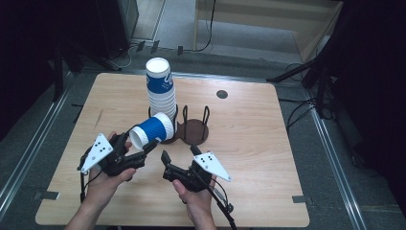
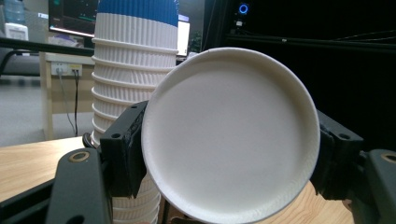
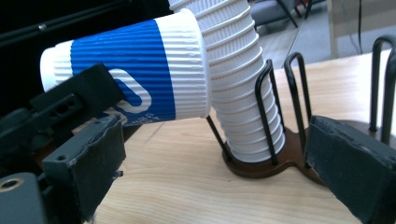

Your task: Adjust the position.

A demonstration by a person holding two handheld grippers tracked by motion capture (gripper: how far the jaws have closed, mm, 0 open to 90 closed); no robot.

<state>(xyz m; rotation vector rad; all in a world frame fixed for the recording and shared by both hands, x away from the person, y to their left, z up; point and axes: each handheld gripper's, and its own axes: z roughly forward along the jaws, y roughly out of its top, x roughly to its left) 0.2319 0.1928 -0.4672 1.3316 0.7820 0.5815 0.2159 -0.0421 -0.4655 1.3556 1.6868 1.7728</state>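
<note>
High view: I hold my left gripper over the near left part of the table, its jaws clamped on a single paper cup. That cup lies on its side in the air, its base end toward me and its open end toward the stack of cups. It is blue across the middle with white bands at each end.

Left gripper view confirms the hold: the white round base of the cup sits between my two black jaws, one pressed against each side. The stack rises just behind it, ribbed white with a blue top.

The stack stands in a dark brown holder near the table's middle, leaning slightly away from me (the lean is plainer in the right gripper view). The holder has thin black wire loops around its round seats; the stack fills the left seat, and the seat beside it holds nothing.

My right gripper hovers low over the near middle of the table, jaws spread apart with nothing between them. In the right gripper view those jaws frame the holder and the held cup, with the left gripper beneath that cup. Whether the held cup's rim touches the stack I cannot tell.
</note>
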